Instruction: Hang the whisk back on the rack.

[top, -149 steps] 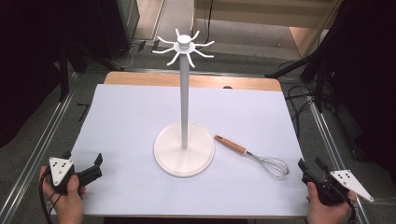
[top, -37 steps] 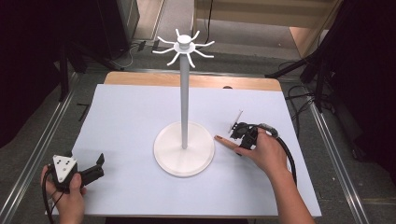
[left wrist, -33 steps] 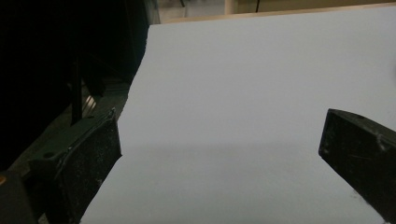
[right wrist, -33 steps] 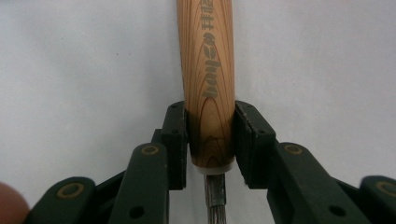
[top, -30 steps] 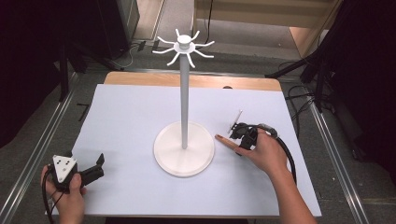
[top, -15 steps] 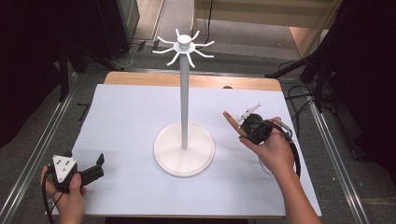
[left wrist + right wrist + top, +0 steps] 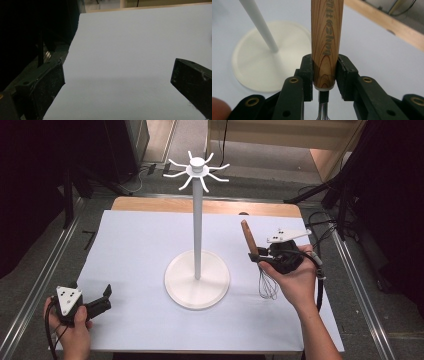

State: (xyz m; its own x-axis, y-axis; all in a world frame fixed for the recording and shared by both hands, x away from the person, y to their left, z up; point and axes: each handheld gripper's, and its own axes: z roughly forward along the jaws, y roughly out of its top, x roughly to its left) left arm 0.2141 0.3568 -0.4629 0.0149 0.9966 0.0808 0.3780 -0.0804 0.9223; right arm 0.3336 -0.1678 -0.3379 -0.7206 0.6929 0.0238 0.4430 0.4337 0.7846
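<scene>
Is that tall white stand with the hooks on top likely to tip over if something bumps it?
Probably not easily: the stand sits on a broad round base, which should steady it. Still, its pole is tall and thin, so a knock near the hooks might rock it.

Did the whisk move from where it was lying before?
Yes. The whisk lay flat right of the stand's base. Now the right gripper holds it off the table, handle up, wires hanging down.
</scene>
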